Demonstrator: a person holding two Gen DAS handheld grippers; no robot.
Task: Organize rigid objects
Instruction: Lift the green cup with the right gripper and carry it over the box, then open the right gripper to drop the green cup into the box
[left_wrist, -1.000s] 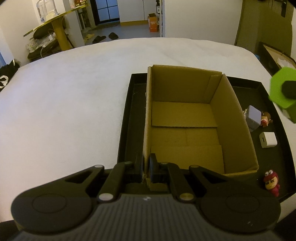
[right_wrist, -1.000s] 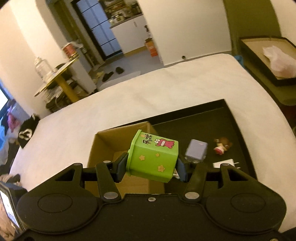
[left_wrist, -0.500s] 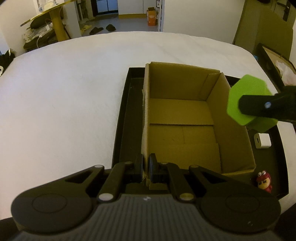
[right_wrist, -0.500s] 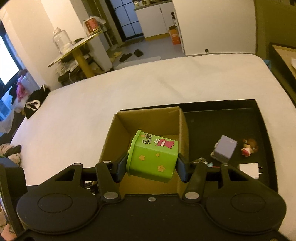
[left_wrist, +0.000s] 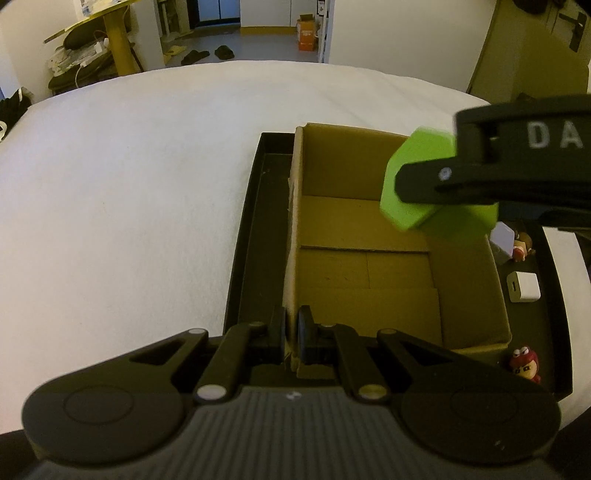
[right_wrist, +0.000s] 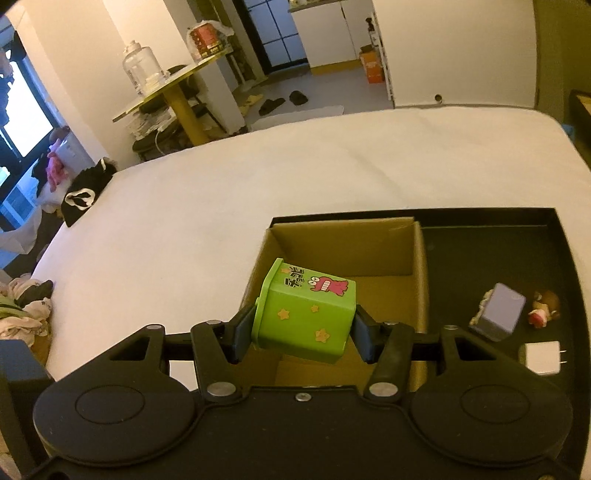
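- Two grippers in play: left gripper (left_wrist: 291, 332) pinched narrow on the near-left wall of the cardboard box (left_wrist: 369, 266), one finger inside, one outside.
- Right gripper (right_wrist: 303, 332) clamped on the green container (right_wrist: 304, 314), blue pads (right_wrist: 243, 332) pressed against its left and right sides.
- Held in the air above the open box, over its near-to-middle part in the right wrist view; over the far-right part of the box in the left wrist view (left_wrist: 421, 177), partly hidden by the black finger crossing it.
- Lay tipped over, long axis running roughly left to right between the pads, flared rim end toward the left, other end toward the right and slightly lower.
- Showed a pink monster sticker with lettering on the upward-facing side, yellow stars on the near side.
- Sat upright in a black tray (right_wrist: 554, 236), box against the tray's left part, flaps down flat on the floor inside, nothing else visible within.
- Lay on the tray right of the box: a lilac cube (right_wrist: 504, 312), tilted; a small brown-haired figurine (right_wrist: 545, 306) just beside it; a white charger (right_wrist: 541, 358) nearer.
- Stood near the box's near-right corner: a red figurine (left_wrist: 524, 363).
- Rested on a white bed (right_wrist: 295, 177).
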